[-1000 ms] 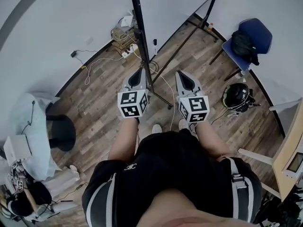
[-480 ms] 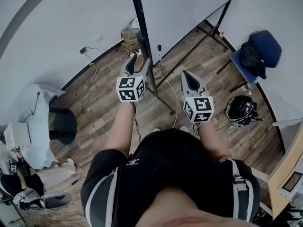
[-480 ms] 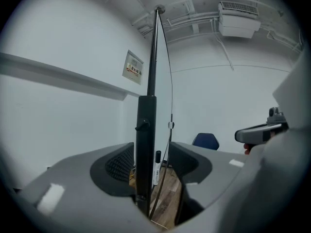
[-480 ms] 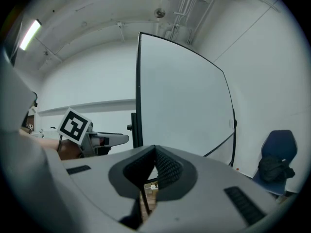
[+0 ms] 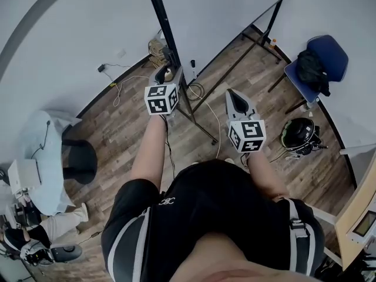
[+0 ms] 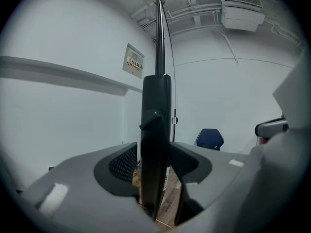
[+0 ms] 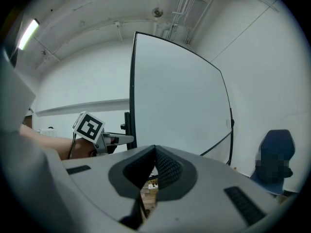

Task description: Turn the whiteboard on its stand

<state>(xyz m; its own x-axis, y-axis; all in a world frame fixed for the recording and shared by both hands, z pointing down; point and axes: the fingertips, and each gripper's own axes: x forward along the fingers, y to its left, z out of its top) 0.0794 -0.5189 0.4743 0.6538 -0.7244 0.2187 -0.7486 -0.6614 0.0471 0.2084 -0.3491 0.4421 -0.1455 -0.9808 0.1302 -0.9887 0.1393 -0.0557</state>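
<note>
Your left tool [image 5: 166, 72] straddles the stand's black post [image 6: 156, 125], its jaws just opened wide with the post between them. The right tool [image 7: 154, 150] hangs closed and empty beside it. The whiteboard [image 7: 180, 101] stands upright just ahead. The stand's floor bar [image 5: 202, 131] crosses near your feet, with cables [image 5: 126, 81], a blue chair [image 5: 320, 54] and a helmet [image 5: 298, 135] lying around.
</note>
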